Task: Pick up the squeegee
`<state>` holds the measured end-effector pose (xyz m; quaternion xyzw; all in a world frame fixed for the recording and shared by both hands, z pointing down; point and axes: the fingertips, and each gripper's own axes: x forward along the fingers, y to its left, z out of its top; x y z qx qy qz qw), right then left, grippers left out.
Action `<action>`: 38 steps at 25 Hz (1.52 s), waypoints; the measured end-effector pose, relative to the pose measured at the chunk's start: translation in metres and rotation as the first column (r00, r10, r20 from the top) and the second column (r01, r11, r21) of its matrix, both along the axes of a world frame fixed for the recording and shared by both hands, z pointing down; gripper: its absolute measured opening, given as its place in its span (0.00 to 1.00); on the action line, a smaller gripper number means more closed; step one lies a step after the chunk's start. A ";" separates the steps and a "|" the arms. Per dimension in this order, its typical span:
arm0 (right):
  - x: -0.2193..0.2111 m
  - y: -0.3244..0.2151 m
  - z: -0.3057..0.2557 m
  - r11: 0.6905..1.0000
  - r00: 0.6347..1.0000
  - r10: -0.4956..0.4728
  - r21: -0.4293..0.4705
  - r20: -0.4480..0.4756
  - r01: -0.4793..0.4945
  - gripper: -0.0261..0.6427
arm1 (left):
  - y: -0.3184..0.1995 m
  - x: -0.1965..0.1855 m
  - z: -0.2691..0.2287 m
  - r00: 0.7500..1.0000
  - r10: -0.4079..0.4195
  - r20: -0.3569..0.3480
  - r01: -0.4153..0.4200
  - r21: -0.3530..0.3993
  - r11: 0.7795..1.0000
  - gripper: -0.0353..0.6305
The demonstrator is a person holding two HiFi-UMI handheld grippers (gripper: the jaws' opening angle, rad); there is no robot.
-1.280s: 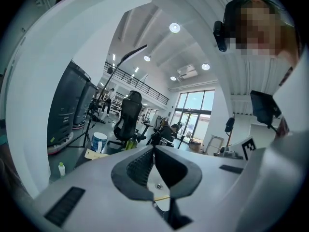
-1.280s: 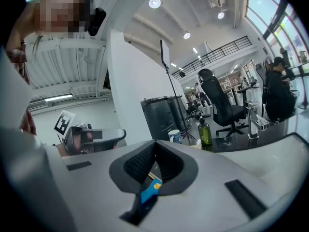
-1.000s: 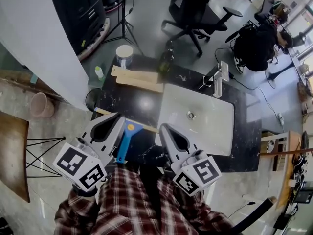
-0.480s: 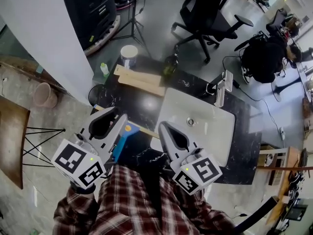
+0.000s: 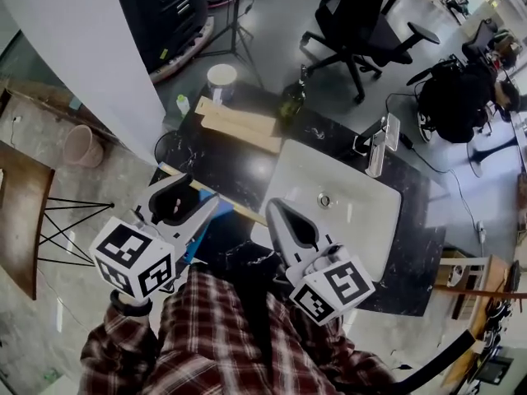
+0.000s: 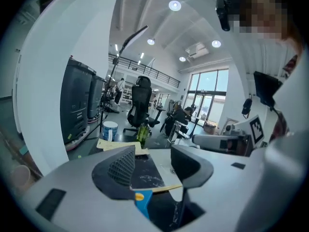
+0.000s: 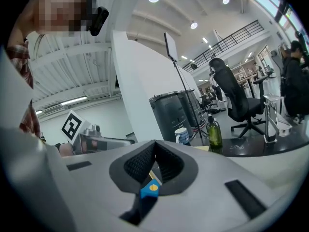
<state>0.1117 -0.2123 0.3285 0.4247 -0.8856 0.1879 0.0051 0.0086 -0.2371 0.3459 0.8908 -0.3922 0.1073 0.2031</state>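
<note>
The squeegee (image 5: 239, 211) lies on the black counter near its front edge: a pale blade strip with a blue handle (image 6: 142, 202). My left gripper (image 5: 193, 208) hangs right over the handle and hides most of it in the head view. Its jaws are opening and stand wide apart (image 6: 153, 166). The blue handle shows low between them, and the pads do not press on it. My right gripper (image 5: 276, 212) is to the right, over the sink's near edge, shut with nothing in it (image 7: 153, 154). The blue handle (image 7: 150, 190) shows beyond its jaws.
A white sink basin (image 5: 338, 208) with a faucet (image 5: 377, 151) fills the right of the black counter (image 5: 222, 167). Wooden boards (image 5: 239, 122), a green bottle (image 5: 290, 101) and a paint can (image 5: 221, 81) stand at the back. Office chairs and a seated person are beyond.
The left gripper's jaws have spread from shut to wide apart, and it has sunk over the squeegee, covering more of the blue handle. The right gripper has hardly moved.
</note>
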 end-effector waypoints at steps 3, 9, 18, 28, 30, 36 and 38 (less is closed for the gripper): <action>0.002 0.004 0.005 1.000 1.000 -0.009 -0.009 0.018 0.009 0.06 | 0.006 0.002 0.036 0.996 0.017 0.082 -0.009 -0.096 0.995 0.38; 0.004 0.007 0.018 0.999 0.999 -0.028 -0.039 0.037 0.030 0.06 | 0.026 -0.001 0.115 0.962 0.077 0.264 0.000 -0.281 0.960 0.38; 0.008 0.005 0.039 0.994 0.997 -0.042 -0.095 0.071 0.049 0.06 | 0.044 -0.010 0.175 0.921 0.100 0.376 0.067 -0.407 0.911 0.38; 0.012 -0.002 0.052 0.990 0.994 -0.049 -0.125 0.094 0.061 0.06 | 0.041 -0.010 0.197 0.856 0.131 0.500 0.105 -0.418 0.902 0.37; 0.011 -0.003 0.051 0.990 0.994 -0.054 -0.123 0.099 0.066 0.06 | 0.040 -0.010 0.197 0.846 0.136 0.515 0.112 -0.422 0.900 0.37; 0.009 -0.004 0.051 0.990 0.994 -0.057 -0.125 0.097 0.069 0.06 | 0.041 -0.012 0.193 0.831 0.148 0.536 0.114 -0.425 0.898 0.26; 0.010 -0.005 0.051 0.990 0.994 -0.056 -0.124 0.093 0.068 0.06 | 0.040 -0.013 0.193 0.833 0.152 0.532 0.110 -0.429 0.897 0.26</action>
